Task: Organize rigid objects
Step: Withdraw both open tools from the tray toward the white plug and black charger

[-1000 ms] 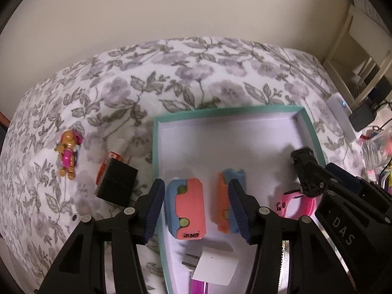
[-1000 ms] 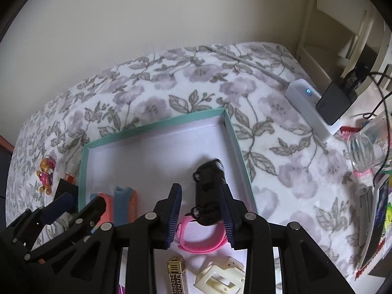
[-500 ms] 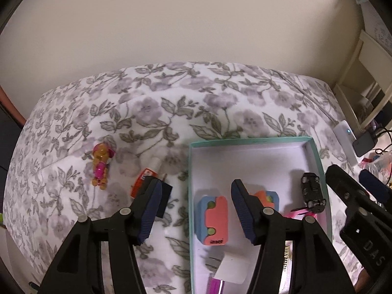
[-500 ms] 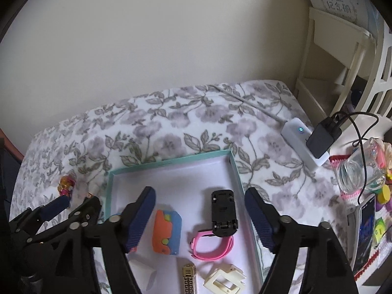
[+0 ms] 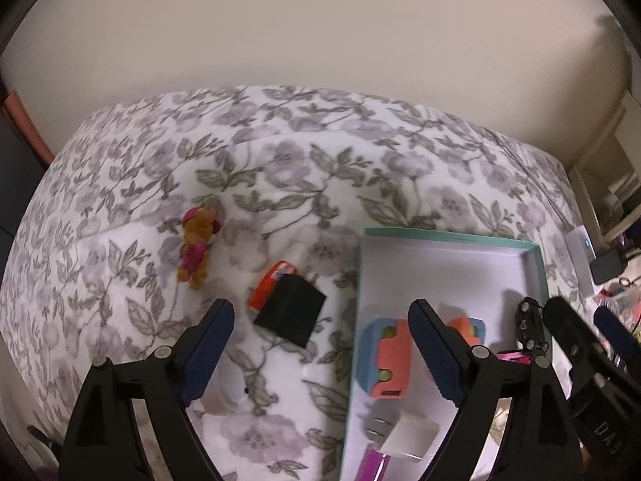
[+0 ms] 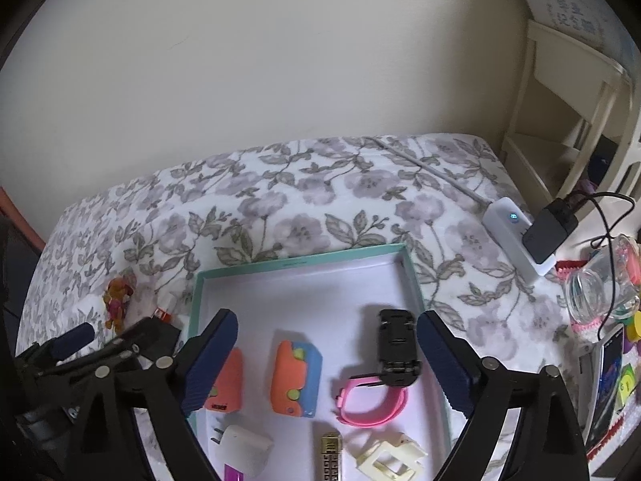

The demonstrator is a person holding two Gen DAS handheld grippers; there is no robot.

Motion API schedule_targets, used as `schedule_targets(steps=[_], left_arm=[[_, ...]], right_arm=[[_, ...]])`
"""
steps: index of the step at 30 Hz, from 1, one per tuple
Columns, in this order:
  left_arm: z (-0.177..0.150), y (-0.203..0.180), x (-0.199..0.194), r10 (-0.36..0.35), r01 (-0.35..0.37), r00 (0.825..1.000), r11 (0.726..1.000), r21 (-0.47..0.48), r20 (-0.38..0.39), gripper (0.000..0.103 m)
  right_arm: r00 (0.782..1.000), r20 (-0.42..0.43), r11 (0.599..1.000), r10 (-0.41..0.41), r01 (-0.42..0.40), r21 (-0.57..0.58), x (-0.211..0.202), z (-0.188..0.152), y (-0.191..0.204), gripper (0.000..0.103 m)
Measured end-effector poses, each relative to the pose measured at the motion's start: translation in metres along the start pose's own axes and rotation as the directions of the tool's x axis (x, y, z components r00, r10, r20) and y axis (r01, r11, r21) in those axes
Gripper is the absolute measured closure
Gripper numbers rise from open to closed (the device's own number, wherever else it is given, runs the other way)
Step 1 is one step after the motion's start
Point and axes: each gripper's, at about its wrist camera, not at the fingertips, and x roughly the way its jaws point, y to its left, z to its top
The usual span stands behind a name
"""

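A teal-rimmed white tray (image 6: 299,264) (image 5: 444,233) lies on the floral cloth. In it lie two orange-and-blue blocks (image 6: 297,376) (image 5: 385,360), a black toy car (image 6: 397,346), a pink watch (image 6: 372,400), a white plug (image 6: 240,447), a gold lock and a cream clip. Outside it, to the left, lie a black box (image 5: 290,312), an orange tube (image 5: 266,282) and a small bear figure (image 5: 196,245). My left gripper (image 5: 320,354) is open and empty, above the cloth and the tray's left rim. My right gripper (image 6: 326,364) is open and empty over the tray.
A white power strip (image 6: 517,240) with a black adapter and cables sits at the right. A glass jar (image 6: 601,288) and a phone lie beyond it. A cream shelf unit (image 6: 569,92) stands at the far right. A wall backs the table.
Both grippers pulled back and up and opened wide. The right gripper let go of the black toy car, which now lies in the tray. The left gripper shifted left toward the black box.
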Motion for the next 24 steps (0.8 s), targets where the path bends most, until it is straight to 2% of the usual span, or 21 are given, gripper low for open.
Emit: schedule_targets(steps=[4, 6, 9, 16, 20, 24], left_arm=[[0.000, 0.022, 0.003, 0.023, -0.023, 1.000, 0.998, -0.057, -0.010, 0.013], [-0.002, 0.033, 0.004, 0.039, -0.040, 0.999, 0.996, -0.079, -0.017, 0.013], [-0.004, 0.050, 0.006, 0.050, -0.053, 0.998, 0.992, -0.114, -0.028, 0.008], [-0.008, 0.088, 0.002, 0.069, -0.073, 0.997, 0.981, -0.177, -0.029, 0.008], [-0.011, 0.117, -0.001, 0.112, -0.117, 0.993, 0.970, -0.212, -0.036, 0.008], [-0.015, 0.143, -0.001, 0.142, -0.156, 0.987, 0.959, -0.236, -0.074, 0.008]], right_arm=[[1.000, -0.013, 0.999, 0.011, -0.012, -0.036, 0.005, -0.004, 0.017, 0.009], [1.000, -0.014, 0.998, 0.025, -0.026, -0.051, 0.006, -0.006, 0.026, 0.000], [0.999, -0.020, 0.996, 0.047, -0.048, -0.072, 0.008, -0.008, 0.040, 0.000], [0.997, -0.034, 0.988, 0.076, -0.080, -0.132, 0.012, -0.014, 0.074, 0.000], [0.993, -0.044, 0.979, 0.109, -0.115, -0.168, 0.013, -0.019, 0.095, 0.000], [0.991, -0.058, 0.968, 0.124, -0.134, -0.213, 0.016, -0.025, 0.118, 0.000]])
